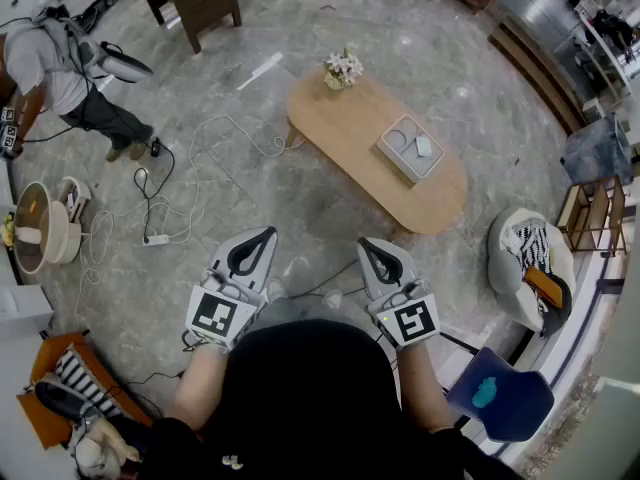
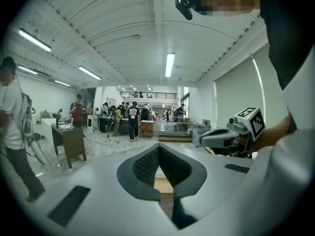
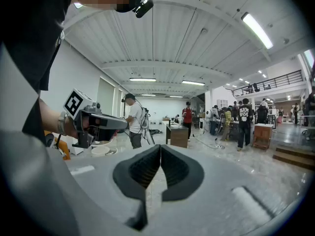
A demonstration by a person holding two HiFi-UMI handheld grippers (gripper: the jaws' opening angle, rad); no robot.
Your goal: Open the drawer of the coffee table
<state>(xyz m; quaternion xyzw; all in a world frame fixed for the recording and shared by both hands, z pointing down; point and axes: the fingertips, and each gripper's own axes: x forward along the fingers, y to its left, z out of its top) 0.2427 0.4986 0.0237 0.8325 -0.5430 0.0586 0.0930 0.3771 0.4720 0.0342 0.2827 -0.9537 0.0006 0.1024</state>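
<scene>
While both forearms [image 1: 200, 383] reach forward at bottom centre, the left tool [image 1: 266, 235] and right tool [image 1: 366, 245] sit side by side, ribbed dark pads pressed together on nothing. The bench [image 1: 340, 133] — oval, smooth pale wood — lies well apart above them, mid-frame, on grey marbled floor [image 1: 450, 58].

Black top [image 1: 175, 448], lower centre. Pale grey left gripper [image 1: 268, 233] & right gripper [image 1: 364, 243] w/ black ribbed pads [image 2: 145, 167], b/w marker cubes [image 1: 213, 314] at rear.

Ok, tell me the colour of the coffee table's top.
Light tan wood; the coffee table shows best in the head view.
</scene>
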